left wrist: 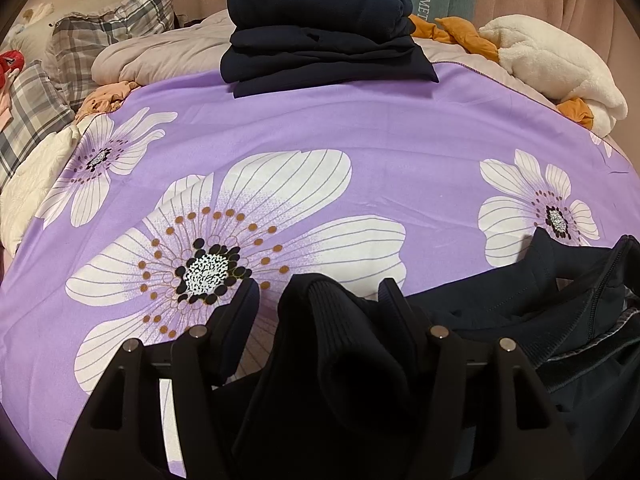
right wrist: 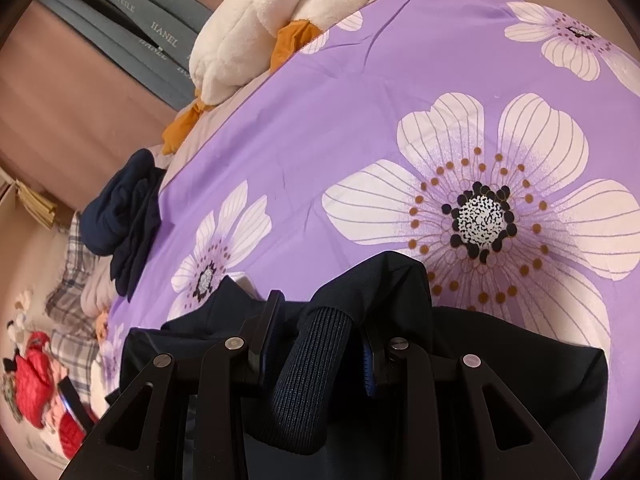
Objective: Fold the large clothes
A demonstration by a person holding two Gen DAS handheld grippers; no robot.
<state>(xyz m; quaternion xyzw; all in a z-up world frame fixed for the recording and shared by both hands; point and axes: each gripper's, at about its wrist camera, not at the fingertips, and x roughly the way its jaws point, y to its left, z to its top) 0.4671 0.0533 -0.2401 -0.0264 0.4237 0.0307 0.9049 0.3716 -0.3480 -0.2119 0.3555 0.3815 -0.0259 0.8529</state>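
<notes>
The left gripper (left wrist: pixel 320 292) stands partly open over a purple flowered sheet (left wrist: pixel 400 132). A ribbed cuff (left wrist: pixel 340 320) of a dark jacket (left wrist: pixel 560 288) lies between its fingers; the finger at 3 o'clock touches the cloth, while a gap shows at the 9 o'clock finger, so the pads do not clamp it. The rest of the jacket spreads toward 3 o'clock of that gripper, with a zip edge at the far right of the view.

The right gripper (right wrist: pixel 320 320) stands narrower, with the other ribbed cuff (right wrist: pixel 316 360) bunched between its fingers; the 3 o'clock finger lies against the knit, and I cannot tell whether the 9 o'clock pad presses it. Dark jacket cloth (right wrist: pixel 500 360) fills the space under and around this gripper.

At 12 o'clock in the left view a stack of folded dark clothes (left wrist: pixel 320 28) sits at the far edge of the sheet. At 2 o'clock lies a white plush toy (left wrist: pixel 552 64) with orange parts. At 10 o'clock lie plaid pillows (left wrist: pixel 100 28).
</notes>
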